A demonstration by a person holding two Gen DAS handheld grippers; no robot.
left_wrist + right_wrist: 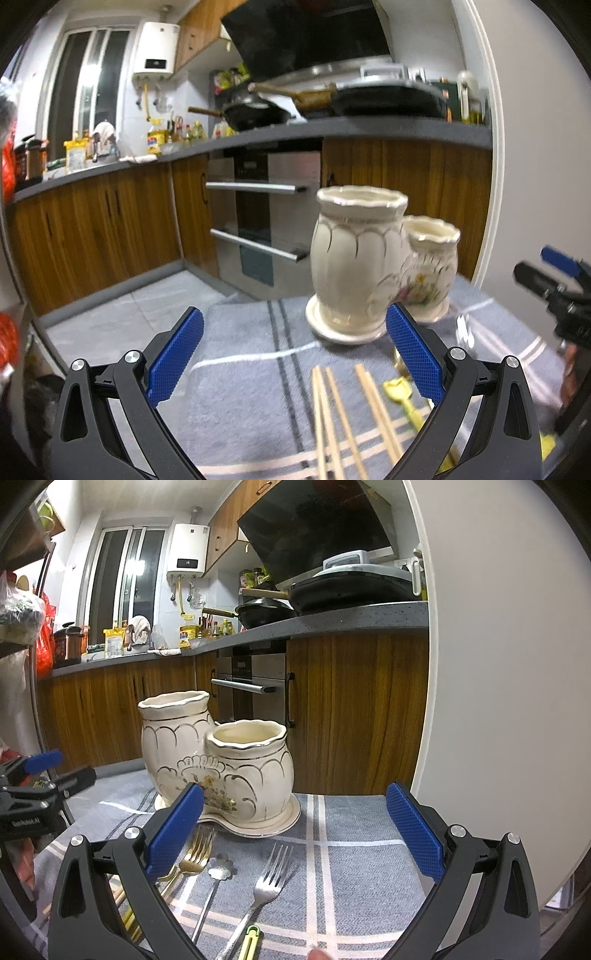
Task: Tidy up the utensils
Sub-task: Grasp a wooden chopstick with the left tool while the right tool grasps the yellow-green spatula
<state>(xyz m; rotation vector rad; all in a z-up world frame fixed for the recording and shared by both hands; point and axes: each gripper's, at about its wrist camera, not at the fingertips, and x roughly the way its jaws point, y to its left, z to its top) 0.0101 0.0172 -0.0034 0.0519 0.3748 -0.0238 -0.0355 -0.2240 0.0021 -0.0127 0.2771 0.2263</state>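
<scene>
Our left gripper [295, 356] has its blue pads [175, 356] spread wide with nothing between them. It hangs over a grey striped cloth [240, 387] in the lower part of the left wrist view. Low in the frame between the fingers lie wooden chopsticks [325, 417], their tips pointing up the frame, and just right of them a yellow utensil [400, 393] partly hidden by the right finger. Above the fingers, right of centre, stands the cream holder [354, 258], a tall pot joined to a shorter pot on one base, both upright on the cloth. We see no utensil rising above either rim. At the right edge of this view our right gripper [554, 277] shows, blurred.

In the right wrist view, our right gripper [295, 836] is likewise spread wide and holds nothing. Between its fingers, low in the frame, a silver fork [267, 882] lies on the cloth [369, 867] with tines toward the holder [221, 764]. Left of it lies a spoon [221, 868] with a flower-shaped bowl, and further left a gold fork [195, 854], partly behind the left finger. A green-and-white handle [250, 941] sits at the bottom edge beside the silver fork's handle. The holder stands left of centre, just above the utensils, apart from them. Our left gripper [40, 771] shows at the left edge.

Behind, wood cabinets [351, 709], an oven [251, 686] and a worktop with pans [266, 613] fill the upper frame.
</scene>
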